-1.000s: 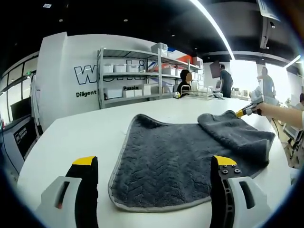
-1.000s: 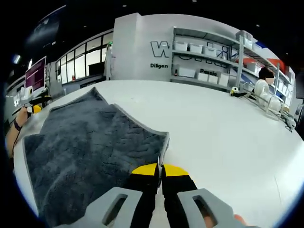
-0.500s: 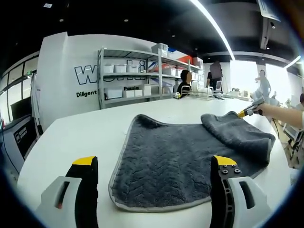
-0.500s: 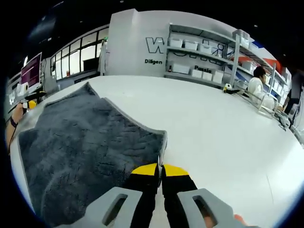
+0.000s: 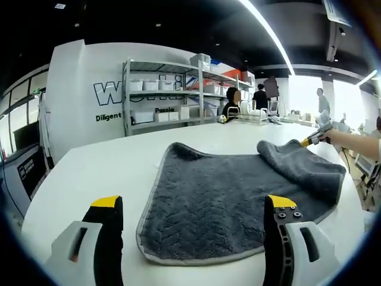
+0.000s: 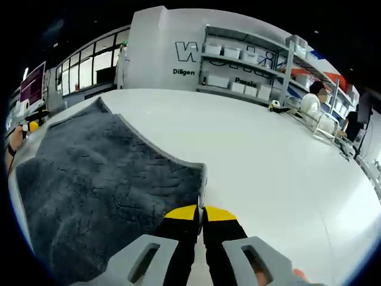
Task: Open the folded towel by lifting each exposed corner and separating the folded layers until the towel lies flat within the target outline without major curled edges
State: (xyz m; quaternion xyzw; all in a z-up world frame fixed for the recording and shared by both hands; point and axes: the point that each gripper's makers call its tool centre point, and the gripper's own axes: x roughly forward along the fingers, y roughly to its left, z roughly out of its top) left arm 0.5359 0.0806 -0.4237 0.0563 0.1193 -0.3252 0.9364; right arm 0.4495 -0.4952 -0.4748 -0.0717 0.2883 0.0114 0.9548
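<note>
On white table [image 5: 89,173], grey towel [image 5: 220,202], right claw [image 6: 200,212] pinching its corner, left claw [image 5: 193,208] spread, shelf bins' [image 5: 143,116] contents unclear.

A dark grey towel [image 5: 238,202] with a chevron-like ribbed weave and a paler grey bound edge lies on a plain white table [image 5: 101,173] — in the right gripper view the same charcoal towel [image 6: 89,185] shows its light grey trim against the white tabletop [image 6: 280,179]. The left gripper [image 5: 193,208] has light grey bodies with black jaws capped in yellow, and the right gripper [image 6: 200,213] matches it — grey, black, yellow tips. Behind stand a white wall with dark lettering [image 5: 110,92] and grey metal shelves [image 5: 166,89] holding white bins.
</note>
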